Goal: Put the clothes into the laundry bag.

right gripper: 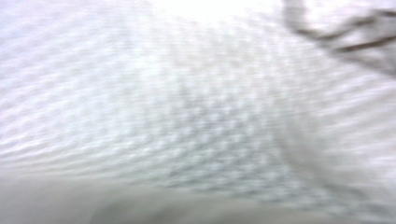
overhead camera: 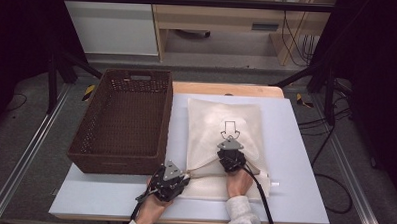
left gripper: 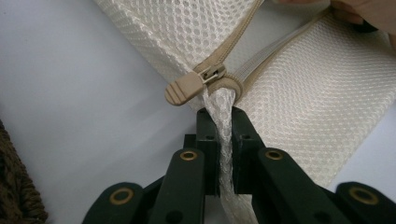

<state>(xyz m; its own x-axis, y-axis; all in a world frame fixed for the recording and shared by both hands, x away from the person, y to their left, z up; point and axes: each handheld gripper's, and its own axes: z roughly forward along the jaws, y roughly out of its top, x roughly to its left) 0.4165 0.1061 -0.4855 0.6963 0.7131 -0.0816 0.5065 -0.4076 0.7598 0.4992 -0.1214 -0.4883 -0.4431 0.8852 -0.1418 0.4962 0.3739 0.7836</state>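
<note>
We have a cream mesh laundry bag [overhead camera: 224,143] lying flat on the pale counter [overhead camera: 295,160], just right of a brown wicker basket [overhead camera: 123,120]. Its zipper runs along the near edge, and in the left gripper view the tan zipper pull [left gripper: 183,90] sits at the corner, the two zip tracks parting beyond it, so the bag reads as unzipped there.

Our left tongs [left gripper: 219,122] are clenched on a strip of mesh at that corner, right below the pull. Our right tongs [overhead camera: 231,159] rest on top of the bag; the right gripper view is blurred mesh [right gripper: 196,121], so we cannot tell whether they are clenched or released.

The risks, as we judge them: the thin mesh strip may slip from the left jaws if we pull hard, or tear at the seam. The pull lies just outside the jaws, so a tug could drag the whole bag instead of moving the zipper.

The basket looks empty. The bag lies flat, and whether anything is inside we cannot tell.
</note>
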